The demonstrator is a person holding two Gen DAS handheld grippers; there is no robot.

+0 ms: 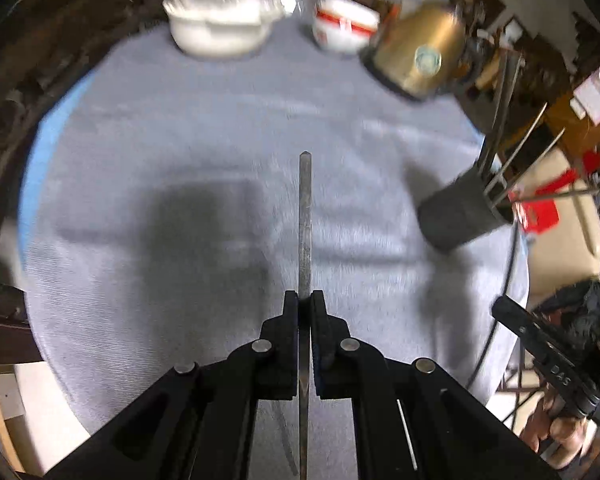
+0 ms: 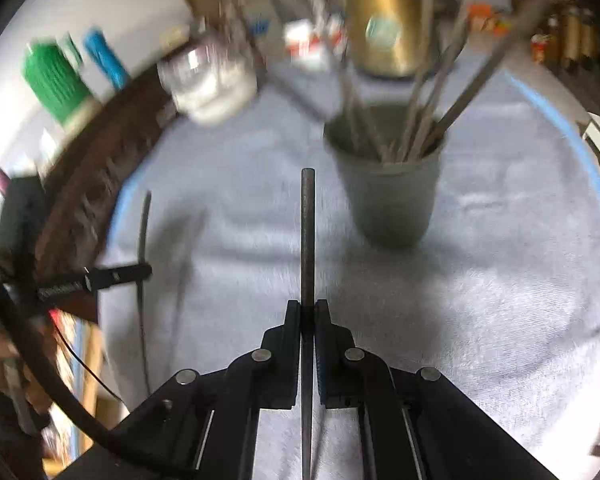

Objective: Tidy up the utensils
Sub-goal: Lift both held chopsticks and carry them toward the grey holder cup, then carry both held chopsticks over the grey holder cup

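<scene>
My left gripper [image 1: 305, 304] is shut on a thin flat metal utensil [image 1: 305, 216] that points forward above the grey cloth. My right gripper [image 2: 308, 308] is shut on a dark round metal rod [image 2: 308, 232], also pointing forward. A dark grey cup [image 2: 384, 192] holding several metal utensils stands just ahead and right of the right gripper. The same cup shows in the left wrist view [image 1: 460, 212], far to the right near the table edge. Both views are motion-blurred.
A round table with a grey cloth [image 1: 180, 140] carries a white lidded dish [image 1: 220, 20], a red-and-white bowl [image 1: 344, 24] and a gold kettle [image 1: 420, 52] at the far side. The other gripper [image 1: 540, 360] shows at the right edge.
</scene>
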